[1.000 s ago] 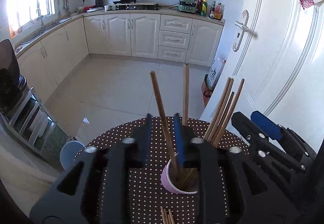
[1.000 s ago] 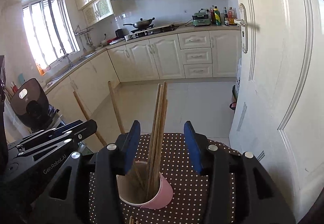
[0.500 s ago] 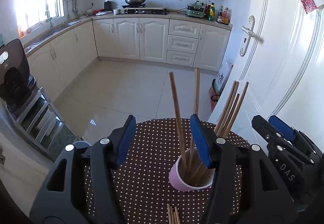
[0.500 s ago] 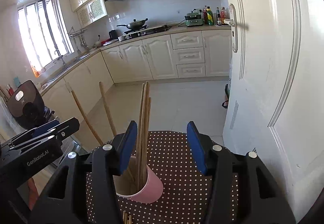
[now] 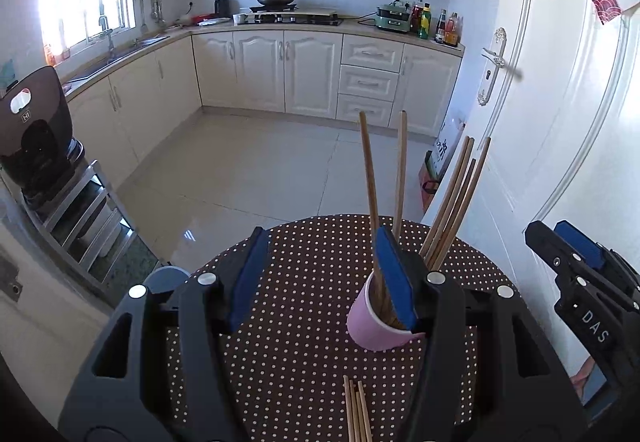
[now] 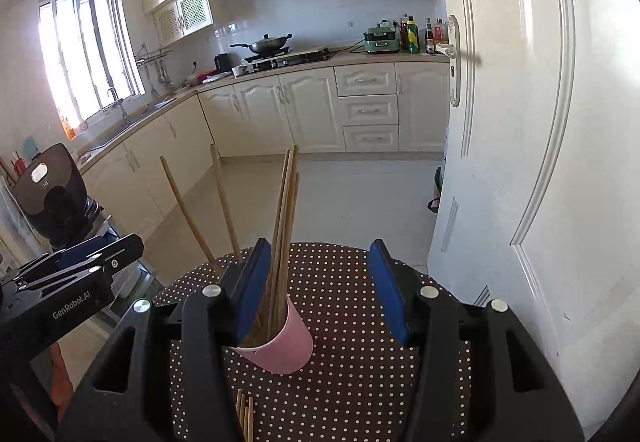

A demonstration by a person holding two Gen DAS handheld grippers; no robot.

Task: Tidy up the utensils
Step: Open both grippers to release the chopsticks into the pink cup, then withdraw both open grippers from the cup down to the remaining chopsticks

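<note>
Polka-dotted brown cloth covers the round tabletop [image 5: 320, 322], the largest thing in reach, with the kitchen floor dropping away beyond its 12 o'clock edge. On it, a little toward 3 o'clock of centre in the left wrist view, stands the pink cup [image 5: 372, 326], upright, holding two loose groups of wooden chopsticks [image 5: 370, 186]: two leaning toward 12 o'clock and a tighter bunch fanned toward 1 o'clock. More loose chopsticks [image 5: 356, 410] lie flat on the cloth at 6 o'clock of the cup, near the edge closest to the cameras.

Compared with a second ago, the left claw [image 5: 322, 278] has drawn back from the cup and its jaws have just been opening; then they stood narrow around one upright chopstick, now they are released, with only bare cloth between them and the cup off behind the right-hand pad. That chopstick stands free in the cup. The right claw [image 6: 322, 290] has also pulled back and its jaws have just been opening a little; they are released too, gripping nothing, though the bunched chopsticks and the cup's rim show just inside its left pad without clearly touching it.

By my reading, one delivery into the cup is finished and both claws are free. What remains is the flat bundle at 6 o'clock, likely the next pickup.
</note>
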